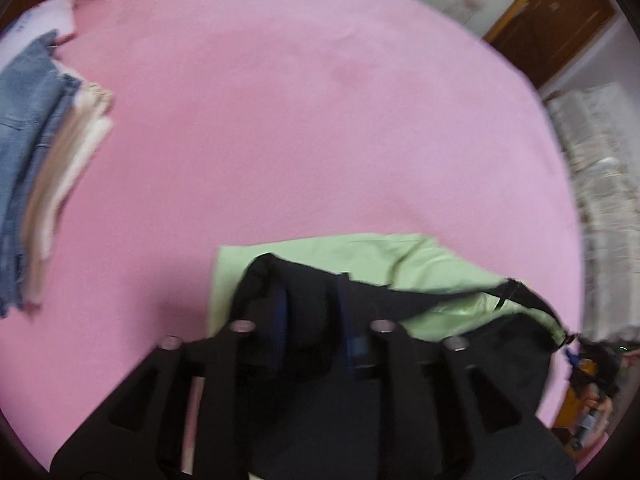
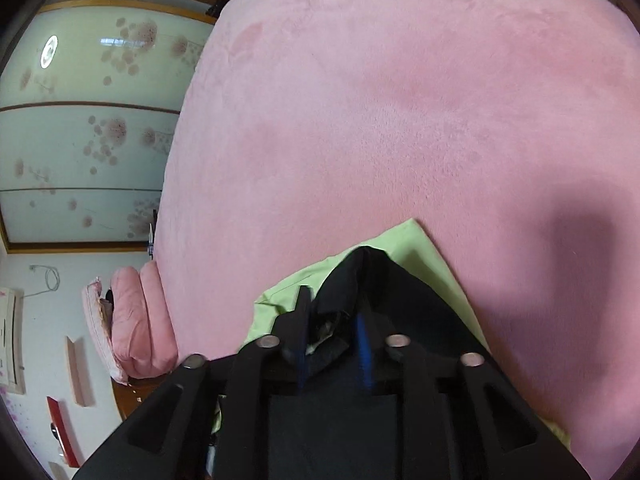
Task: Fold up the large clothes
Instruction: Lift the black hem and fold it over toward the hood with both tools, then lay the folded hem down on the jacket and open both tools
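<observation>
A large garment, black outside with a light green lining (image 1: 424, 268), hangs between both grippers above a pink bed (image 1: 300, 120). My left gripper (image 1: 310, 312) is shut on a bunched black edge of the garment. My right gripper (image 2: 332, 320) is shut on another black edge of the garment (image 2: 400, 292), with green lining (image 2: 416, 240) spread under it. The right gripper and the hand holding it show at the far right of the left wrist view (image 1: 592, 364).
A stack of folded clothes, with blue denim (image 1: 28, 128) on top of beige and white pieces, lies at the bed's left side. Pink pillows (image 2: 132, 320) sit by the bed's edge. Wardrobe doors (image 2: 92, 120) stand beyond the bed.
</observation>
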